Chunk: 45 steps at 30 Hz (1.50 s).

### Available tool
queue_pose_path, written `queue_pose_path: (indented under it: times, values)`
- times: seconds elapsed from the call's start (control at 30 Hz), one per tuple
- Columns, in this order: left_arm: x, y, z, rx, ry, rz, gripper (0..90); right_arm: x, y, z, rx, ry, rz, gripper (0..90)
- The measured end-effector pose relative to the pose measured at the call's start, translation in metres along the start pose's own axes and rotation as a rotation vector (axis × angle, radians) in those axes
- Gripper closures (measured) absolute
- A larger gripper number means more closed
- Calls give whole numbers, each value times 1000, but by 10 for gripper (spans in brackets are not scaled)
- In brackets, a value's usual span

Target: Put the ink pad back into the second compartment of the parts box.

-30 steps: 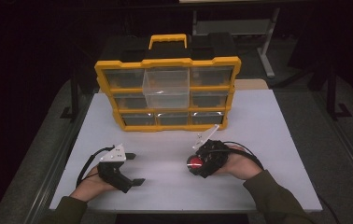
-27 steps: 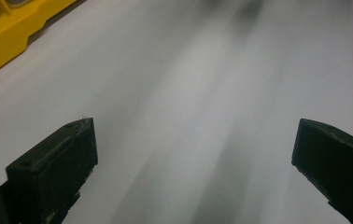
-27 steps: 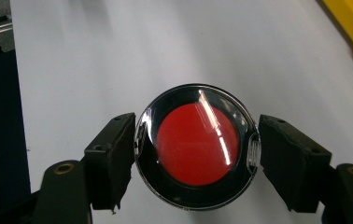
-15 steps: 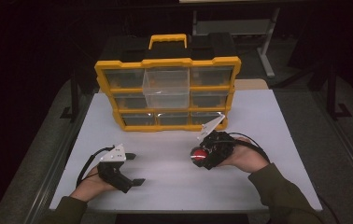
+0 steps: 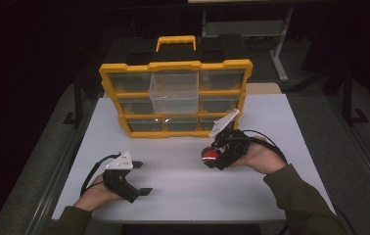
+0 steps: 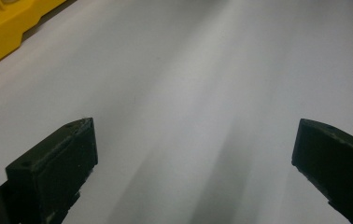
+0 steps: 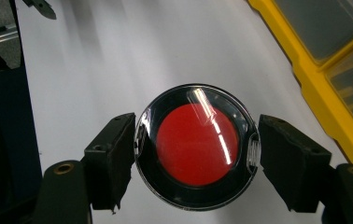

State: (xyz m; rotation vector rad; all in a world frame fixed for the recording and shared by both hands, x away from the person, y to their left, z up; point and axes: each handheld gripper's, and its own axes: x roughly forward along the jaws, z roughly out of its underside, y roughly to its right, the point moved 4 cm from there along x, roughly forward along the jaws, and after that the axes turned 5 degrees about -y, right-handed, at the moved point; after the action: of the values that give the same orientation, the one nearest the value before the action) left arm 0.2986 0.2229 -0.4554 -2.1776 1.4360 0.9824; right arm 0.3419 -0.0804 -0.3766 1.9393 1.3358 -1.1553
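Red-centred round case [image 7: 197, 147] sits right between the right gripper [image 5: 216, 157] fingers [image 7: 111, 161], clamped at its rim on both sides, so that hand's got it already. From those fingers the yellow organizer [image 5: 175, 66] is just ahead and off to one side, with its clear pulled-out drawer [image 5: 174, 93] further up beyond them. Left gripper [image 5: 139, 177] is way off, resting low on the table [image 5: 271, 117] with its fingers [image 6: 53, 163] spread wide around nothing. So I'd say the right hand is the nearer one for the drop-off.
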Motion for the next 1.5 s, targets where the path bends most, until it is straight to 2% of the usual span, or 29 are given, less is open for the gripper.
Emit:
queue_pose_path:
  times: [0.67, 0.93, 1.5]
  values:
    - [0, 0, 0, 8, 4, 1, 0, -37, 14, -20, 32, 3, 3, 288]
    - [-1, 0, 0, 9, 5, 0, 0, -52, 18, -30, 28, -1, 6, 288]
    - [-1, 0, 0, 10, 3, 0, 0, -93, 29, -57, 23, 32, 16, 288]
